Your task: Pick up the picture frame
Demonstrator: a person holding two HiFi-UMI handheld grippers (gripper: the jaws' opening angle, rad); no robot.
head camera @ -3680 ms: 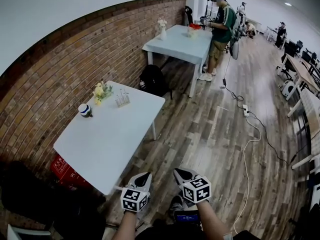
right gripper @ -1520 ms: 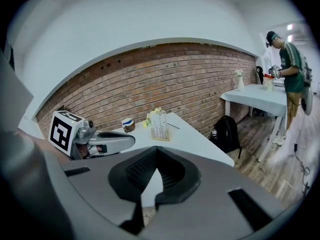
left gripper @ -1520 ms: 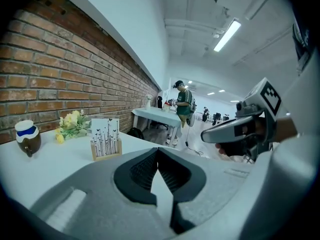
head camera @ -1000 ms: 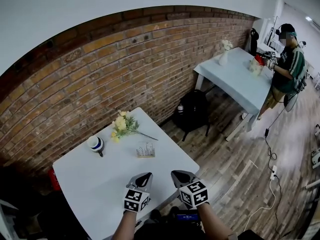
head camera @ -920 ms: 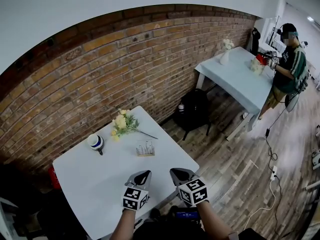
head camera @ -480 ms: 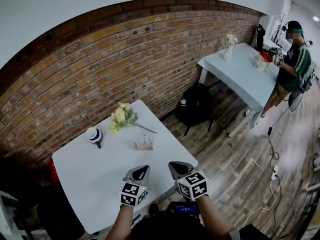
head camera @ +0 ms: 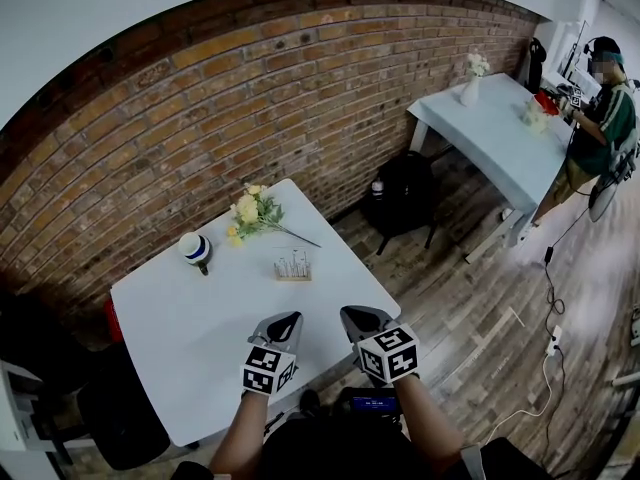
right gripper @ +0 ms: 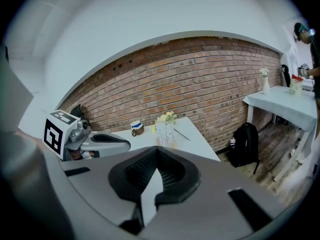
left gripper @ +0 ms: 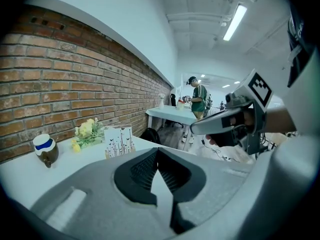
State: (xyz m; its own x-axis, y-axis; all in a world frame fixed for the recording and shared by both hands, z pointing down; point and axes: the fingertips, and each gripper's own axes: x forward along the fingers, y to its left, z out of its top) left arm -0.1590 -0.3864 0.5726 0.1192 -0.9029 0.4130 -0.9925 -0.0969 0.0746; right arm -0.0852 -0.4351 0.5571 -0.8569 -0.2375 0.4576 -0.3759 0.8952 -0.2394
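The picture frame point(head camera: 291, 267) is a small white card with dark plant drawings, upright on the white table point(head camera: 190, 353). It also shows in the left gripper view point(left gripper: 119, 140) and the right gripper view point(right gripper: 164, 133). My left gripper point(head camera: 287, 322) hovers over the table's near edge, short of the frame, shut and empty. My right gripper point(head camera: 355, 319) floats beside it at the table's near right edge, also shut with nothing in it. In each gripper view the jaws meet tip to tip.
A yellow flower bunch point(head camera: 253, 212) and a blue-banded cup point(head camera: 196, 249) lie farther back on the table, near the brick wall. A black backpack point(head camera: 404, 190) stands on the wood floor. A second table point(head camera: 500, 133) and a person point(head camera: 606, 108) are at far right.
The view has shifted: the table and frame sit slightly nearer and more centred under the grippers. Both grippers stay shut and side by side.
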